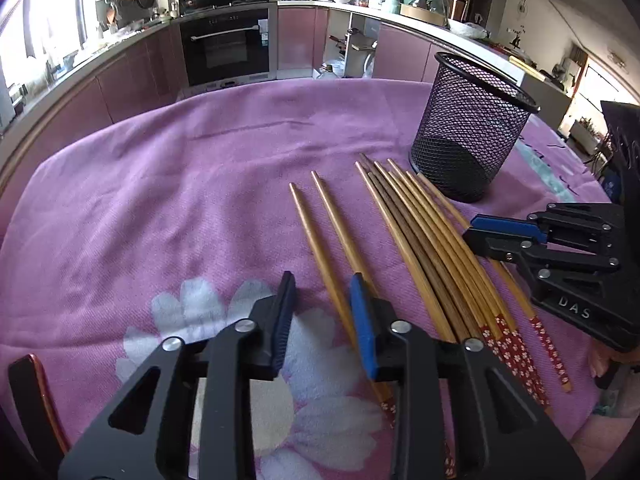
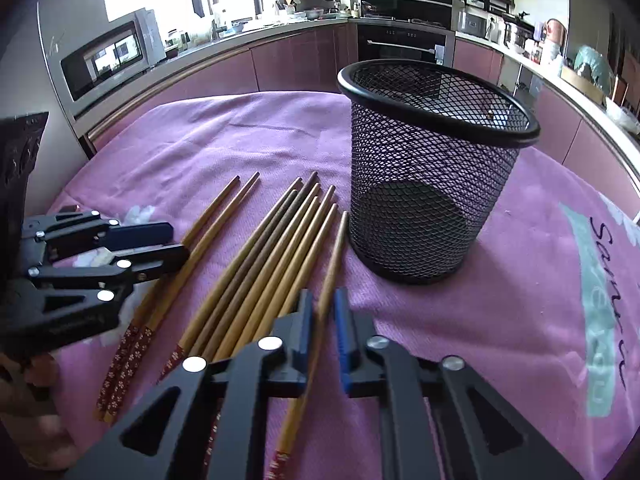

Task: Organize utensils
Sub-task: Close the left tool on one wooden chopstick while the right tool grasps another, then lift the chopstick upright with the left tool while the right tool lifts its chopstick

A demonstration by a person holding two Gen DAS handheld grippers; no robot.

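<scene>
Wooden chopstick [image 2: 328,280] between right gripper [image 2: 323,312] jaws, untouched | left gripper [image 1: 324,312] agape | mesh cup [image 2: 436,168] beside

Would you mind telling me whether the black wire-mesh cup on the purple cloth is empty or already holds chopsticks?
Empty: through the black wire-mesh cup only its bare base shows, and the wooden chopsticks all lie on the purple cloth.

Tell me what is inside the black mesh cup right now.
Nothing shows inside the mesh cup: through the mesh and open top only its dark solid base appears. All chopsticks lie outside on the pink tablecloth. The base's near edge behind the wall is hard to see.
</scene>
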